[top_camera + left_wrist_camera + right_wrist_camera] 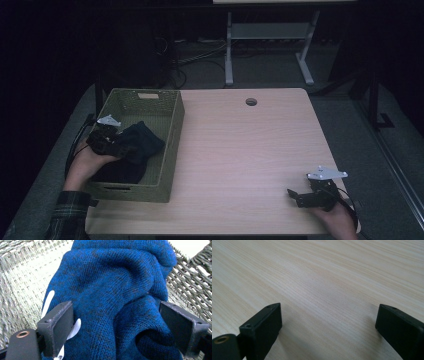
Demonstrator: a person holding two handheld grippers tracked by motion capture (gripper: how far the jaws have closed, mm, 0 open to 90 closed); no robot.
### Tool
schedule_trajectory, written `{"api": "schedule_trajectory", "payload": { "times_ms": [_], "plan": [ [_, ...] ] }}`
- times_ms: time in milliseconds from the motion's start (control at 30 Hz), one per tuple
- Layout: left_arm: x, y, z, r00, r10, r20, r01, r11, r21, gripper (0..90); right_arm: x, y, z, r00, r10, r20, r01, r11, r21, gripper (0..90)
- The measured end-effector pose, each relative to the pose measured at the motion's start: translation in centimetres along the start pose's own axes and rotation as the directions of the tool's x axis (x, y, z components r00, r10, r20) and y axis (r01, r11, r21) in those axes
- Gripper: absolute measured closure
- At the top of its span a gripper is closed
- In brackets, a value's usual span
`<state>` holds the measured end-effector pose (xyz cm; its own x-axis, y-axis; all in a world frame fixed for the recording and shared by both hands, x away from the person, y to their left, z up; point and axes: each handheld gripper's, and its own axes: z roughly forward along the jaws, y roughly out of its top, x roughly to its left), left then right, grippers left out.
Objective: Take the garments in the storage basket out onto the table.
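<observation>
Clearly we work at the table's (240, 150) left side, where the woven basket (172, 145) holds the blue knit garment (137, 142), bunched against its right wall. Our left gripper (116, 322) straddles a fold, jaws apart; closing shallowly could let the knit slip or snag the weave, while our right gripper (328, 325) rests spread at near right.

Looks like a lab or test room to me: plain light wood table (250, 150) with a cable hole (251, 102), grey carpet floor (350, 120), loose cables (195, 57) behind, and another white-legged desk (270, 35) in the dark.
</observation>
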<state>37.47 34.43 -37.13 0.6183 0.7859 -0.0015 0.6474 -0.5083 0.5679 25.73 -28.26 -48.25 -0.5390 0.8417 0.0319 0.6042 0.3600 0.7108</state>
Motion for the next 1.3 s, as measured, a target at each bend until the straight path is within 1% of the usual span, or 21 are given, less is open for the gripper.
{"api": "schedule_trajectory", "payload": {
  "times_ms": [67, 100, 167, 233, 367, 400, 433, 533, 667, 833, 900, 933, 967, 1033, 1067, 1133, 1167, 1300],
  "plan": [
    [0.0, 0.0, 0.0, 1.0000, 0.003, 0.000, -0.003, 1.0000, 0.005, 15.3, 0.0, 0.0, 0.0, 1.0000, 0.000, 0.000, 0.000, 1.000, 0.000, 6.5],
    [0.1, -0.1, 0.2, 0.9999, 0.010, -0.006, -0.010, 0.9997, 0.023, 20.4, 0.0, 0.0, 0.0, 1.0000, 0.000, 0.000, 0.000, 1.000, 0.000, 6.5],
    [0.1, -0.2, 0.2, 0.9998, 0.012, -0.013, -0.011, 0.9994, 0.032, 25.6, 0.0, 0.0, 0.0, 1.0000, -0.001, 0.000, 0.001, 1.000, -0.001, 6.5],
    [0.2, -0.3, 0.1, 0.9996, 0.022, -0.018, -0.021, 0.9990, 0.040, 35.2, 0.0, 0.0, 0.0, 1.0000, 0.000, 0.000, 0.000, 1.000, 0.000, 6.5],
    [0.2, -0.3, 0.1, 0.9995, 0.026, -0.017, -0.025, 0.9982, 0.054, 51.3, 0.0, 0.0, 0.0, 1.0000, 0.000, 0.000, 0.000, 1.000, 0.000, 6.5],
    [0.2, -0.4, 0.1, 0.9993, 0.034, -0.018, -0.033, 0.9972, 0.067, 56.8, 0.0, 0.0, 0.0, 1.0000, 0.000, 0.000, 0.000, 1.000, 0.000, 6.5],
    [0.2, -0.4, 0.1, 0.9996, 0.027, -0.011, -0.027, 0.9969, 0.074, 60.0, 0.0, 0.0, 0.0, 1.0000, 0.000, 0.000, 0.000, 1.000, 0.000, 6.5],
    [0.2, -0.4, -0.1, 0.9995, 0.030, -0.012, -0.029, 0.9966, 0.076, 66.1, 0.0, 0.0, 0.0, 1.0000, 0.000, 0.000, 0.000, 1.000, 0.000, 6.5],
    [0.1, -0.5, -0.4, 0.9994, 0.032, -0.014, -0.031, 0.9977, 0.061, 66.8, 0.0, 0.0, 0.0, 1.0000, 0.000, 0.001, 0.000, 1.000, -0.001, 6.6],
    [0.1, -0.3, -1.5, 0.9998, 0.017, 0.006, -0.017, 0.9998, 0.014, 66.7, 0.0, 0.0, 0.0, 1.0000, 0.000, 0.001, 0.000, 1.000, -0.001, 6.6],
    [0.1, -0.2, -1.8, 0.9998, 0.018, 0.011, -0.018, 0.9998, 0.005, 66.7, 0.0, 0.0, 0.0, 1.0000, 0.000, 0.001, 0.000, 1.000, -0.001, 6.6],
    [-0.1, 0.0, -2.4, 0.9997, 0.023, 0.012, -0.023, 0.9997, -0.014, 66.7, 0.0, 0.0, 0.0, 1.0000, 0.000, 0.001, 0.000, 1.000, -0.001, 6.6],
    [-0.1, 0.1, -2.6, 0.9996, 0.025, 0.012, -0.024, 0.9995, -0.019, 66.7, 0.0, 0.0, 0.0, 1.0000, 0.000, 0.001, 0.000, 1.000, -0.001, 6.6],
    [-0.3, 0.4, -3.2, 0.9994, 0.032, 0.015, -0.032, 0.9988, -0.038, 66.7, 0.0, 0.0, 0.0, 1.0000, 0.000, 0.001, 0.000, 1.000, -0.001, 6.6],
    [-0.4, 0.5, -3.4, 0.9995, 0.029, 0.015, -0.028, 0.9986, -0.046, 66.7, 0.0, 0.0, 0.0, 1.0000, 0.000, 0.001, 0.000, 1.000, -0.001, 6.6],
    [-0.5, 0.7, -3.9, 0.9994, 0.025, 0.022, -0.024, 0.9965, -0.080, 66.7, 0.0, 0.0, 0.0, 1.0000, 0.000, 0.001, 0.000, 1.000, -0.001, 6.6],
    [-0.6, 0.8, -4.2, 0.9991, 0.031, 0.030, -0.028, 0.9955, -0.091, 66.7, 0.0, 0.0, 0.0, 1.0000, 0.000, 0.001, 0.000, 1.000, -0.001, 6.6],
    [-0.9, 1.2, -4.8, 0.9983, 0.041, 0.042, -0.036, 0.9916, -0.125, 66.6, 0.0, 0.0, 0.0, 1.0000, 0.000, 0.000, 0.000, 1.000, -0.001, 6.6]
  ]
}}
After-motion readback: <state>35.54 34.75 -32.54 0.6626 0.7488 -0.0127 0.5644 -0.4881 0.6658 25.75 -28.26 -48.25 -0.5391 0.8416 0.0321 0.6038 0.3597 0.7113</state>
